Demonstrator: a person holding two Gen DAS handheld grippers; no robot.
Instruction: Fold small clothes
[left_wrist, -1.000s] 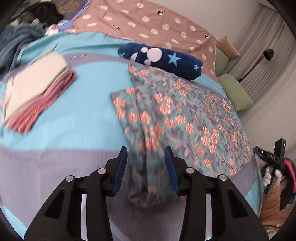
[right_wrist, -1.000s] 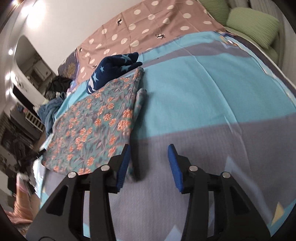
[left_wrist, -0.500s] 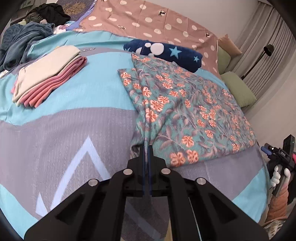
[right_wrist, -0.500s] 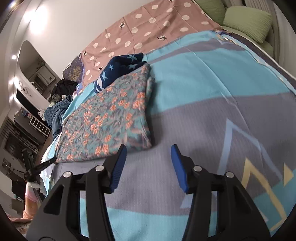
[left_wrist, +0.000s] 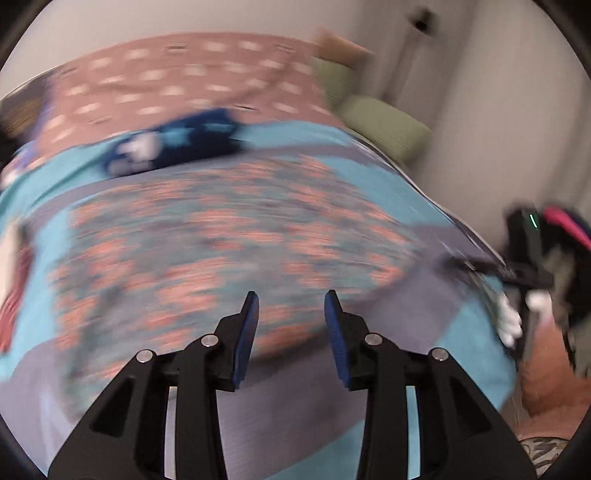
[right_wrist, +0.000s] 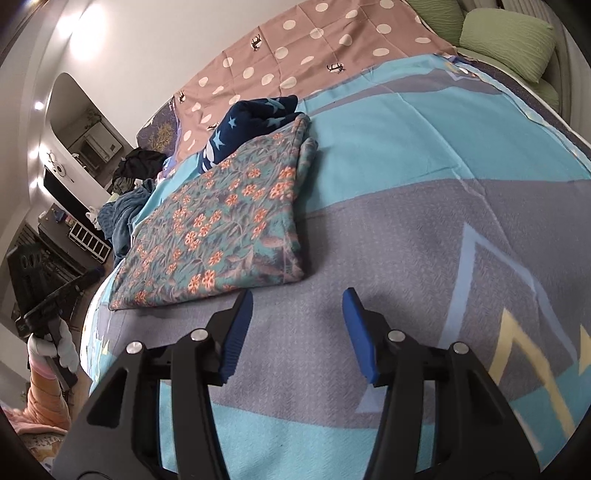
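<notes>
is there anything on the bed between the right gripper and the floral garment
Nothing visible. The right gripper is open and empty, and only bare grey bedspread lies between its fingertips and the near folded edge of the floral garment. The navy star-print cloth sits beyond the garment, not in the path.

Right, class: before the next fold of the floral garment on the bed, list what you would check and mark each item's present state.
1. Teal floral cloth garment lies flat, folded once: ok.
2. Right gripper open, empty: ok.
3. Left gripper has just been opening, nothing between its jaws: ok.
4. Left view sharp enough to aim: not ok, blurred.
5. Navy star-print folded cloth clear of garment's far edge: not ok, touching.
6. Garment edges aligned: cannot tell.
</notes>
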